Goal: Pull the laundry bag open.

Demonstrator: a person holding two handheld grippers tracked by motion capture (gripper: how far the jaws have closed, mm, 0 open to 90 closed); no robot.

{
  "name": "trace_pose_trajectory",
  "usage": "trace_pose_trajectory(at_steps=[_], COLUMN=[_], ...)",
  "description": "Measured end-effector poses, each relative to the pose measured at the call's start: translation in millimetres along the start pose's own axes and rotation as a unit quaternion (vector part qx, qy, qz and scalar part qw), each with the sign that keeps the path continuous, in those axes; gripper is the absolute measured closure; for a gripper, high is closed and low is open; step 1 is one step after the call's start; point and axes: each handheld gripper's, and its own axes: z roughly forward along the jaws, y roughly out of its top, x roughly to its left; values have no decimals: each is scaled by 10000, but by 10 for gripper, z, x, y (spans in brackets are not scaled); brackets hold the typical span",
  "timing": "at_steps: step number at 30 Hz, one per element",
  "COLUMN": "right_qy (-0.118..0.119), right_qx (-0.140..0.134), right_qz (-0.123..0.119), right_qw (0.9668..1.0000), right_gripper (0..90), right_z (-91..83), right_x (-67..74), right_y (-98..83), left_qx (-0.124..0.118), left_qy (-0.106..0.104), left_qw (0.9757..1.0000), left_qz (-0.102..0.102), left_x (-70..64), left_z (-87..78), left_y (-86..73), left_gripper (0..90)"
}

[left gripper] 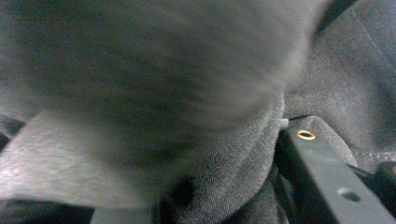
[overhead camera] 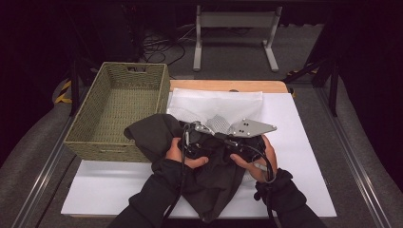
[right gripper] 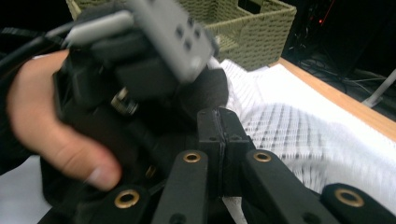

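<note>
From above, two hands worked a dark garment (overhead camera: 209, 175) at the near edge of the bench (overhead camera: 304, 142), a white mesh cloth (overhead camera: 214, 107) lying behind it toward the far edge and a woven basket (overhead camera: 119, 111) standing at the left edge. The left gripper (overhead camera: 192, 142) and right gripper (overhead camera: 240, 142) met over the bunched fabric, close enough that they could have knocked together or caught a trailing cable.

Along the left gripper, grey cloth (left gripper: 224, 158) pressed against the lens and one black finger (left gripper: 327, 182) showed at the right; whether the fingers were gripping could not be told. A blind grab there risked taking too many layers, or none.

Along the right gripper, its fingers (right gripper: 219, 135) stood closed together, with what looked like a thin edge of white mesh (right gripper: 289, 135) at their base; whether they held dark fabric could not be told. The left hand (right gripper: 51, 130) and its gripper sat just beside them. Any pull risked dragging the mesh along with the garment, or letting a shallow pinch slip and the garment slump off the near edge.
</note>
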Motion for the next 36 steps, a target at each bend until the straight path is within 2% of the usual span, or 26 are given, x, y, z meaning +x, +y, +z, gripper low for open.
trace_pose_trajectory(at_steps=[2,5,7,9,10,11,12,14,15,16,18,19,20,21,22,23,24,25,28,29,30,31,33,34,36], right_qy=[8,38,-22,-110,-110,-179,-194,-251,-254,-246,-277,-275,-279,-281,-272,-258,-232,-218,-155,-155,-122,-111,-60,-49,8], right_qx=[1,38,78,86,86,94,74,115,97,91,96,78,78,83,75,71,82,94,88,88,95,111,154,157,131], right_qz=[33,100,98,108,108,71,82,31,50,61,79,99,107,106,116,129,146,154,197,197,201,206,229,252,300], right_qw=[10000,9999,9999,9998,9998,9998,9998,9996,9996,9996,9995,9995,9995,9995,9995,9996,9996,9996,9996,9996,9997,9997,9996,9995,9995], right_gripper=[897,898,898,898,898,898,897,897,897,897,897,897,897,897,897,897,897,896,896,896,896,896,896,896,896], right_z=[7,66,114,135,135,140,141,138,128,119,97,86,78,72,67,67,72,78,75,75,75,78,86,86,78], right_x=[-9,-12,-18,-40,-40,-47,-58,-66,-74,-80,-102,-112,-118,-121,-122,-122,-122,-120,-113,-113,-114,-111,-117,-121,-142], right_y=[-43,-133,-195,-244,-244,-263,-286,-313,-326,-332,-342,-345,-348,-350,-352,-354,-356,-356,-359,-359,-364,-373,-395,-403,-417], left_qx=[-174,-561,-638,-665,-729,-748,-752,-860,-882,-906,-1083,-1074,-1095,-1129,-1034,-937,-854,-713,-563,-563,-534,-527,-526,-520,-541], left_qy=[127,275,222,164,182,269,200,282,220,50,-16,-116,-306,-350,-262,-170,-262,-304,-204,-204,-46,66,350,539,786], left_qw=[9997,9970,9963,9966,9966,9966,9970,9951,9948,9939,9900,9888,9862,9829,9800,9760,9739,9744,9757,9757,9766,9762,9736,9716,9674], left_qz=[-128,-452,-525,-462,-337,-195,20,395,469,630,905,1033,1205,1409,1680,1958,2084,2108,2106,2106,2083,2105,2191,2245,2348], left_x=[25,55,68,71,62,28,-10,-81,-101,-118,-178,-214,-260,-328,-410,-479,-522,-553,-557,-557,-545,-533,-524,-528,-504], left_z=[16,64,100,109,102,75,34,-85,-135,-215,-372,-441,-498,-533,-532,-501,-441,-323,-71,-71,18,86,151,174,215], left_y=[-10,-41,-65,-74,-88,-107,-121,-167,-186,-215,-282,-312,-346,-387,-420,-446,-462,-471,-460,-460,-446,-432,-403,-389,-357], left_gripper=[604,587,550,471,471,432,379,306,287,254,230,228,226,236,264,264,267,285,279,295,295,336,459,546,698])
